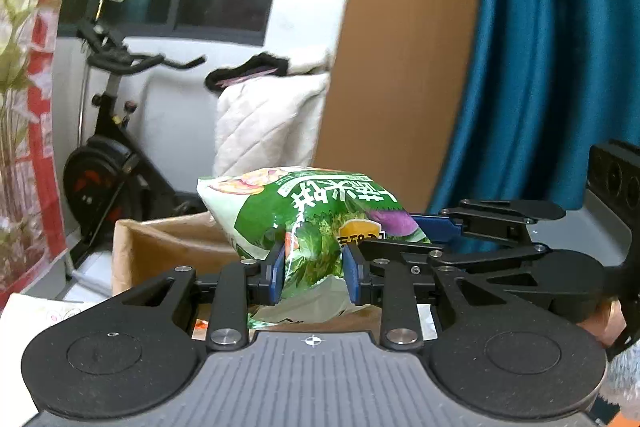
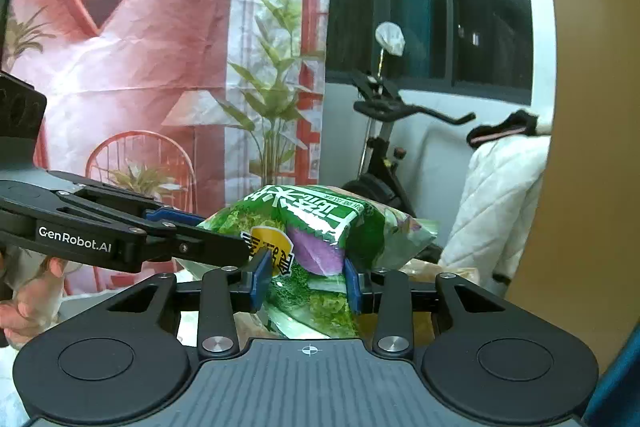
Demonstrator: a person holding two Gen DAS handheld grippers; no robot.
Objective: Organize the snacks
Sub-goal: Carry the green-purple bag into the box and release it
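The green snack bag [image 1: 308, 223] hangs in the air above a cardboard box [image 1: 160, 247], clamped by both the left gripper [image 1: 314, 273] and the right gripper [image 2: 305, 281]; keep both grips level, lower together; the box's contents are hidden.

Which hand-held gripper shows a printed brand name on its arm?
The left hand-held gripper, seen in the right wrist view: white lettering runs along its black arm. The right hand-held gripper shows none. Both grip the green bag.

black linkage grippers [image 1: 313, 273] with blue pads [image 2: 258, 279], silver screws, white genrobot.ai lettering.
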